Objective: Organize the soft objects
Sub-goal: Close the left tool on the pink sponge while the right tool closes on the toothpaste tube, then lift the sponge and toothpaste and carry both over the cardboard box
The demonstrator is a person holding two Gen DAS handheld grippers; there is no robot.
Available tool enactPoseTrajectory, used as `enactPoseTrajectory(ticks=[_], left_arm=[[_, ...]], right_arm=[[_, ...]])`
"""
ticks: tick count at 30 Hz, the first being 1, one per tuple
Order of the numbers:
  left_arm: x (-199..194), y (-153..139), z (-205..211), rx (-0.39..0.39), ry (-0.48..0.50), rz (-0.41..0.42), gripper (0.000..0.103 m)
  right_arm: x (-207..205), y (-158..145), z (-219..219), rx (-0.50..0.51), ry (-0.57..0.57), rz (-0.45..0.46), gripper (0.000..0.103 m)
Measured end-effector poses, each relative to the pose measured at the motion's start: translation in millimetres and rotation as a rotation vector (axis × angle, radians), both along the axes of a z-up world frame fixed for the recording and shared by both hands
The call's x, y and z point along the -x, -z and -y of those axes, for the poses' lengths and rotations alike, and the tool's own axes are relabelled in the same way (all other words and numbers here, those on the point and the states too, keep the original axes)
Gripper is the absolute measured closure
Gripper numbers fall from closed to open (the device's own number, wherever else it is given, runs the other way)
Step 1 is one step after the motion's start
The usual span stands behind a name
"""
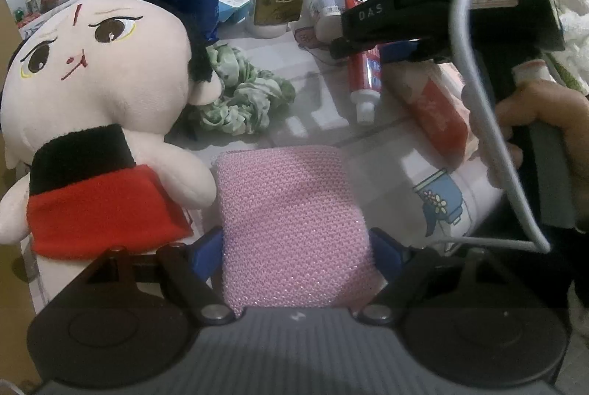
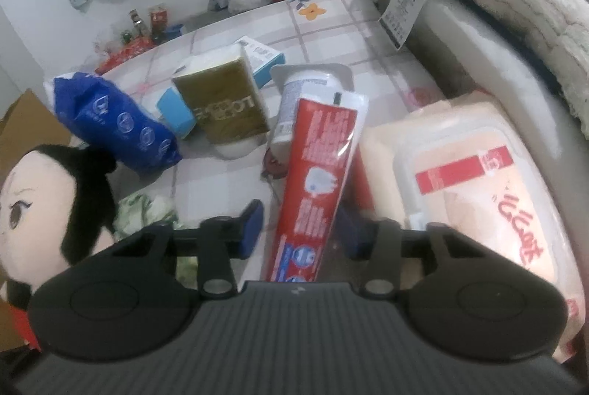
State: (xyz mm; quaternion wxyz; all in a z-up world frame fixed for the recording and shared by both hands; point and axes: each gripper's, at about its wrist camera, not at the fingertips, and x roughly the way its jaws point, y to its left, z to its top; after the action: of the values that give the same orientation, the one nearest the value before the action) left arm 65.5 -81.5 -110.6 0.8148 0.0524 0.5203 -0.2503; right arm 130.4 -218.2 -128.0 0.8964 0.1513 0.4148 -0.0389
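Sponge (image 1: 291, 233), pink and knitted, sits clamped in the left gripper (image 1: 294, 247), just right of the plush doll (image 1: 95, 108).

From the right wrist, the right gripper (image 2: 300, 229) straddles the red toothpaste tube (image 2: 318, 181); whether its pads press it I cannot tell. A loose hold may let the tube slide out.

A home bedroom: quilted bedding (image 2: 522, 8), checked tablecloth (image 2: 331, 38), scattered toiletries.
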Motion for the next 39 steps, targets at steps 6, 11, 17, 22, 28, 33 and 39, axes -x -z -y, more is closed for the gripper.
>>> enactPoseTrajectory(ticks=[6, 11, 17, 22, 28, 33, 39], left_arm=[[1, 0, 0, 0.002, -0.007, 0.003, 0.02], [1, -2, -3, 0.007, -0.016, 0.007, 0.022], [3, -5, -2, 0.003, -0.015, 0.032, 0.022], [9, -20, -2, 0.001, -0.024, 0.083, 0.023], [25, -40, -3, 0.024, -0.015, 0.12, 0.022], [44, -53, -9, 0.051, -0.012, 0.116, 0.022], [75, -79, -31, 0.113, -0.028, 0.123, 0.022]], right_arm=[[6, 0, 9, -0.035, 0.017, 0.026, 0.073], [28, -6, 14, -0.108, 0.015, 0.064, 0.074], [65, -19, 21, -0.167, 0.015, 0.118, 0.075], [95, -33, 31, -0.226, 0.015, 0.169, 0.075], [133, -49, 39, -0.29, 0.019, 0.23, 0.075], [166, -59, 39, -0.315, 0.012, 0.257, 0.075], [205, -86, 27, -0.303, -0.031, 0.313, 0.075]])
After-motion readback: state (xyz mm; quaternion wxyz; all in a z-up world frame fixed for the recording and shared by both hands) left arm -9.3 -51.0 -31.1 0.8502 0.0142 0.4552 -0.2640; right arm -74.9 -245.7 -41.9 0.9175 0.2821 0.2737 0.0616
